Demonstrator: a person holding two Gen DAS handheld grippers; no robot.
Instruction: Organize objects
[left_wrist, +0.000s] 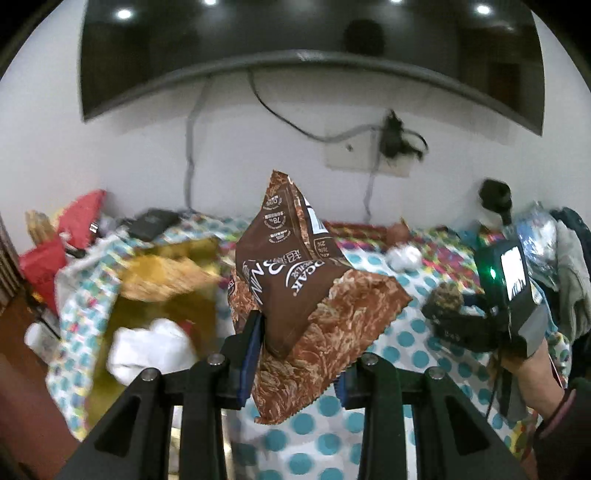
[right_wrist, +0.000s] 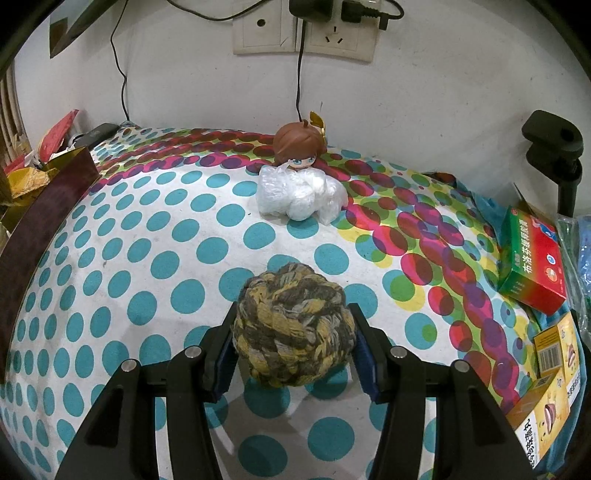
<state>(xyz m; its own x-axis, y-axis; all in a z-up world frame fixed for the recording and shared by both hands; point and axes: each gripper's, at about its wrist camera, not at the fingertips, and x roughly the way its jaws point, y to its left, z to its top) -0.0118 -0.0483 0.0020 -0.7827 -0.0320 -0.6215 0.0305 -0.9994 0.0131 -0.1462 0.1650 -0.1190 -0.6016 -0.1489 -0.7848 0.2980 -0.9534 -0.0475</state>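
Left gripper (left_wrist: 295, 365) pinching brown snack packet (left_wrist: 295, 291) by its lower edge, packet held up in the air above the dotted tablecloth (left_wrist: 417, 354), well clear of it. Right gripper (right_wrist: 293, 343) clamped on braided rope ball (right_wrist: 295, 325), both pads against its sides; ball looks lifted slightly, shadow under it on the cloth.

Step in hand, best guess: carrying the packet toward the gold box (left_wrist: 162, 280), left of the packet. Advice:
- Keep pinch firm; packet is floppy and top-heavy, likely to swing or slip out sideways.
- Clear the box's near wall before lowering; release only once over the opening.
- Hold the ball steady meanwhile, no need to move both at once.

View differences:
- Left wrist only: packet, white bundle (left_wrist: 151, 350) in the box, right hand (left_wrist: 532, 373) with its gripper beyond the packet to the right, TV above.
- Right wrist only: doll (right_wrist: 299, 151) and plastic-wrapped white bundle (right_wrist: 301, 195) beyond the ball, near the wall; green medicine box (right_wrist: 532, 258) and yellow cartons (right_wrist: 554, 350) right of the ball.
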